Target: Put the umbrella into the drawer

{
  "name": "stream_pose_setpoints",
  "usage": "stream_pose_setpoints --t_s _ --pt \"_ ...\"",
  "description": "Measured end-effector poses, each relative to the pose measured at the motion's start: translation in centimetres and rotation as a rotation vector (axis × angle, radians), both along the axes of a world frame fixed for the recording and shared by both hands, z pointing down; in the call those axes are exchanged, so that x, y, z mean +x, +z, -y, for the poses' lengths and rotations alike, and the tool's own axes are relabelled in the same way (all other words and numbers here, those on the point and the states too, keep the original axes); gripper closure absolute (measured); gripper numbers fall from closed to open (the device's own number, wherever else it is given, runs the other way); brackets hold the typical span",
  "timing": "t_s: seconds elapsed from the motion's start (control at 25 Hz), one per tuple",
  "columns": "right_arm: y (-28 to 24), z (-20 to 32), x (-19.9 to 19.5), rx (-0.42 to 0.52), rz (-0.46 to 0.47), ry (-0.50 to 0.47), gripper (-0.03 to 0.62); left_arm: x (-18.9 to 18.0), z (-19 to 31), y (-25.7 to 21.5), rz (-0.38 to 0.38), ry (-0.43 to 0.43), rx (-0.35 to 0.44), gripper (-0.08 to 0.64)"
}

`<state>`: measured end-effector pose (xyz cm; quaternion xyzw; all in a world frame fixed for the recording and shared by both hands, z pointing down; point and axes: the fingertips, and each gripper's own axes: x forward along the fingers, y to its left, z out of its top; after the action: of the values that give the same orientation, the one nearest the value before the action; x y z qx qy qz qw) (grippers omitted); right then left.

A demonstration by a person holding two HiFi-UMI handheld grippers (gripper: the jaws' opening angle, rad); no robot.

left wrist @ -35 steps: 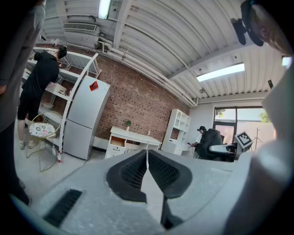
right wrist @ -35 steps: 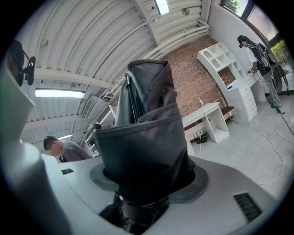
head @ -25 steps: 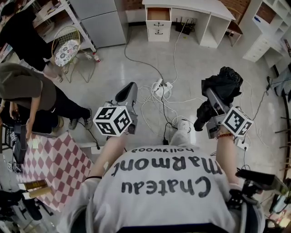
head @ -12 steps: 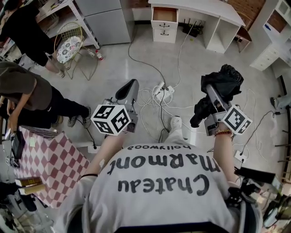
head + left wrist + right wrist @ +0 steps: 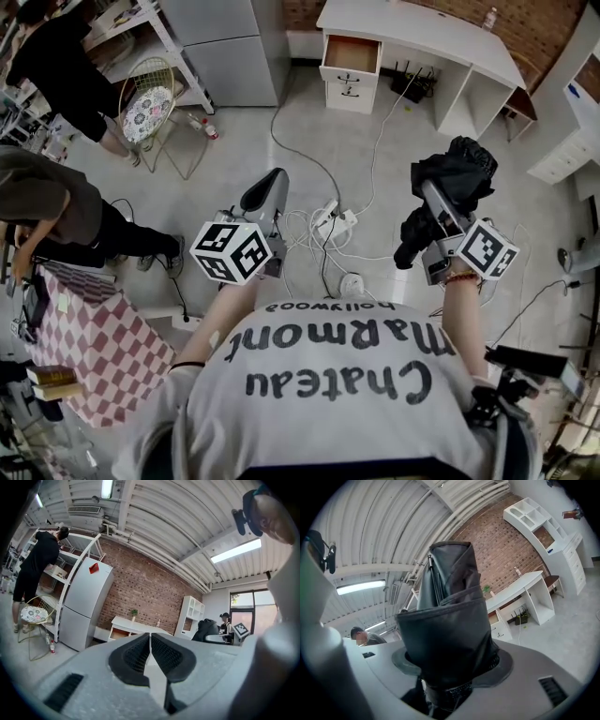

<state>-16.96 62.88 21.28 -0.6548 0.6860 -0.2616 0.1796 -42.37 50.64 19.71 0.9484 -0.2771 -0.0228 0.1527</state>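
Observation:
A folded black umbrella (image 5: 461, 171) sticks up out of my right gripper (image 5: 434, 197), which is shut on it; in the right gripper view the umbrella (image 5: 451, 620) fills the gap between the jaws and hides the pads. My left gripper (image 5: 271, 178) is at the left, level with it, shut and empty, its black pads (image 5: 136, 656) meeting in the left gripper view. The open drawer (image 5: 351, 53) shows its brown inside at the top of a white drawer unit under the white desk (image 5: 422, 33), far ahead across the floor. It also appears small in the distance as the drawer (image 5: 120, 632).
White cables and a power strip (image 5: 334, 217) lie on the floor ahead of my feet. A grey fridge (image 5: 230, 42) and a wire chair (image 5: 152, 98) stand at the back left. Two people (image 5: 66, 70) are at the left by a checkered table (image 5: 89, 337). White shelves (image 5: 581, 103) line the right.
The person has walked toward the desk: desk and drawer sit lower and larger in the head view. Both grippers keep their poses, the umbrella still in the right one.

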Motion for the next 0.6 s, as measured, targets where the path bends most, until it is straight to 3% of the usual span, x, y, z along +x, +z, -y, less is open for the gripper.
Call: stream_pose_setpoints --t_s 0.24,0.6 --pt "-0.7 4.6 6.8 -0.006 -0.049 -0.048 0.328 6.9 3.6 -0.3 -0.009 -0.02 0.005 0.534" --pt "0.7 6.8 13.9 -0.001 -0.005 -0.069 0.328 13.7 6.0 0.9 0.004 -0.034 -0.006 0.534"
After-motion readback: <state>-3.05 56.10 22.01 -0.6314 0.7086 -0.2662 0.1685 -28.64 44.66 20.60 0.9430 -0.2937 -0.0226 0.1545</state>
